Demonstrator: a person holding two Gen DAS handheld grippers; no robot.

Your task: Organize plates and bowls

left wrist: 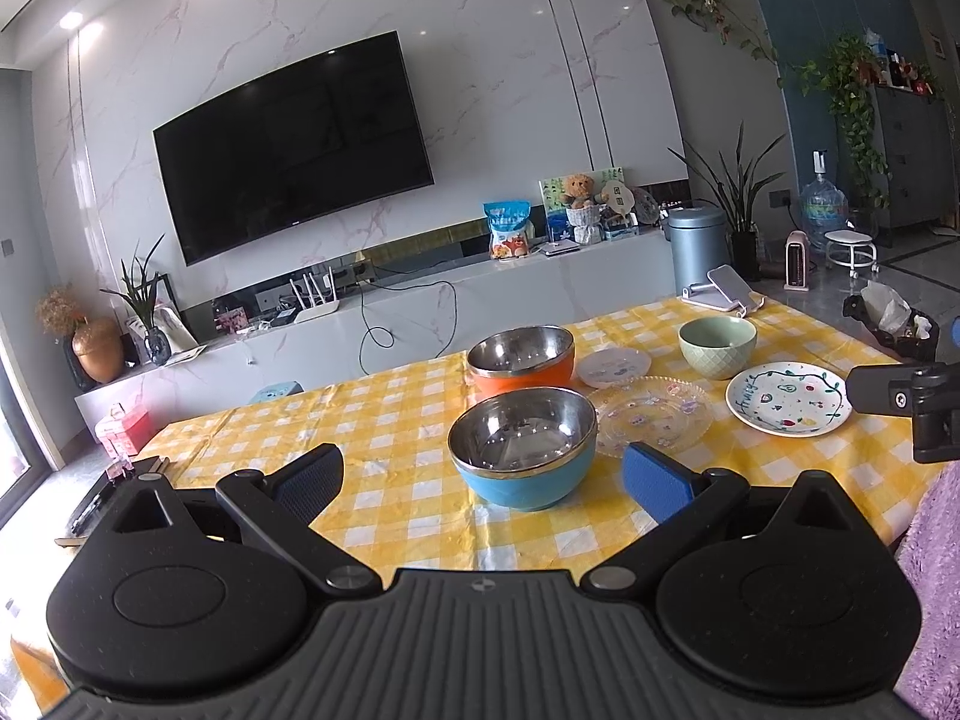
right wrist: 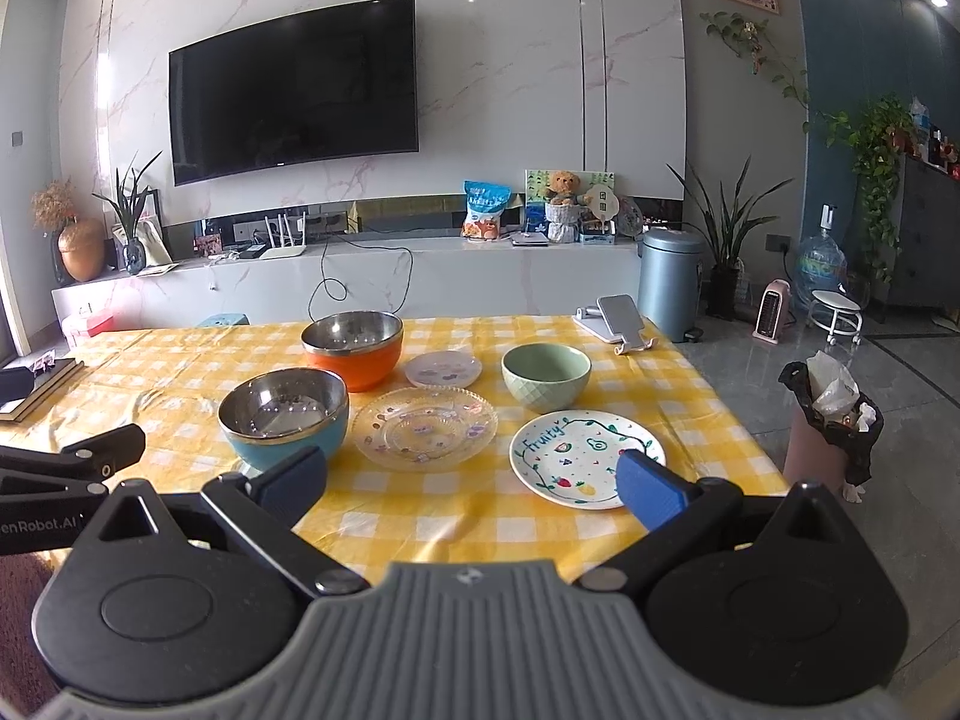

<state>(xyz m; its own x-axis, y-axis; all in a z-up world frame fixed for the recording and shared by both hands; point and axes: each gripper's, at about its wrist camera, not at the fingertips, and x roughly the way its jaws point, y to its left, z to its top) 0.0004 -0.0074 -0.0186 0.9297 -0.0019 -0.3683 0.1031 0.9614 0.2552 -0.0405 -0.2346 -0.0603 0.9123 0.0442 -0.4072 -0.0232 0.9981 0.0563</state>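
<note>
On the yellow checked tablecloth (left wrist: 384, 420) (right wrist: 456, 516) stand a blue steel-lined bowl (left wrist: 521, 450) (right wrist: 285, 417), an orange steel-lined bowl (left wrist: 521, 360) (right wrist: 353, 348) behind it, and a green ceramic bowl (left wrist: 717, 347) (right wrist: 546, 375). A clear glass plate (left wrist: 651, 423) (right wrist: 426, 427), a small pale plate (left wrist: 613, 366) (right wrist: 443, 369) and a white "Fruity" plate (left wrist: 789, 397) (right wrist: 585, 459) lie between them. My left gripper (left wrist: 483, 483) is open, just short of the blue bowl. My right gripper (right wrist: 471, 486) is open near the table's front edge, holding nothing.
A phone on a white stand (left wrist: 723, 291) (right wrist: 618, 321) sits at the table's far right corner. Books (right wrist: 30, 390) lie at the far left edge. A bin lined with a black bag (right wrist: 831, 420) stands on the floor right of the table. A purple fluffy fabric (left wrist: 936, 570) is at right.
</note>
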